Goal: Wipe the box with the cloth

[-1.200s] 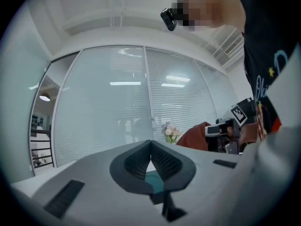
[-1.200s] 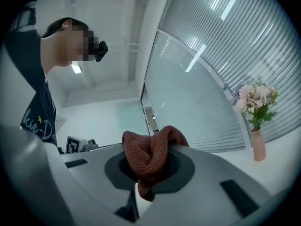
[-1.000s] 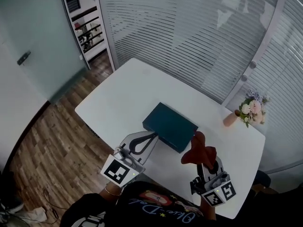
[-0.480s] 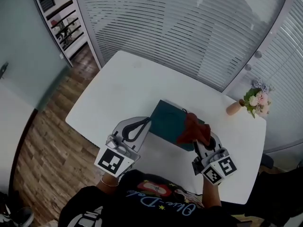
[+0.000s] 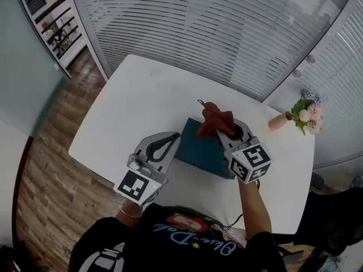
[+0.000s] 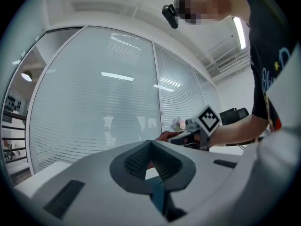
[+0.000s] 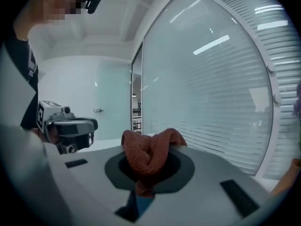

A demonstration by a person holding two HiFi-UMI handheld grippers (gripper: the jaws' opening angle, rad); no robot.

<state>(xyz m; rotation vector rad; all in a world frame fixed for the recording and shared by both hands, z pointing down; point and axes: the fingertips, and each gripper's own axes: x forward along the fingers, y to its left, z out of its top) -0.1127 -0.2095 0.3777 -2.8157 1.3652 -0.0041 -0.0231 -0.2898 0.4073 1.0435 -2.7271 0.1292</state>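
A dark teal flat box (image 5: 199,149) lies on the white table (image 5: 130,103). My right gripper (image 5: 222,130) reaches over the box from the near right. It is shut on a bunched red cloth (image 5: 214,120), which hangs over the box's far edge. In the right gripper view the cloth (image 7: 147,153) bulges out between the shut jaws. My left gripper (image 5: 174,137) is shut with nothing in it, its tips at the box's left side. A sliver of teal shows below the closed fingertips (image 6: 141,153) in the left gripper view.
A small vase of flowers (image 5: 299,117) stands at the table's far right corner. Glass walls with white blinds (image 5: 187,27) run behind the table. Wooden floor (image 5: 51,146) lies to the left. The person's torso is at the table's near edge.
My right gripper has carried the red cloth from the near right of the box forward across its top to the far edge. The left gripper has stayed by the box's left side.
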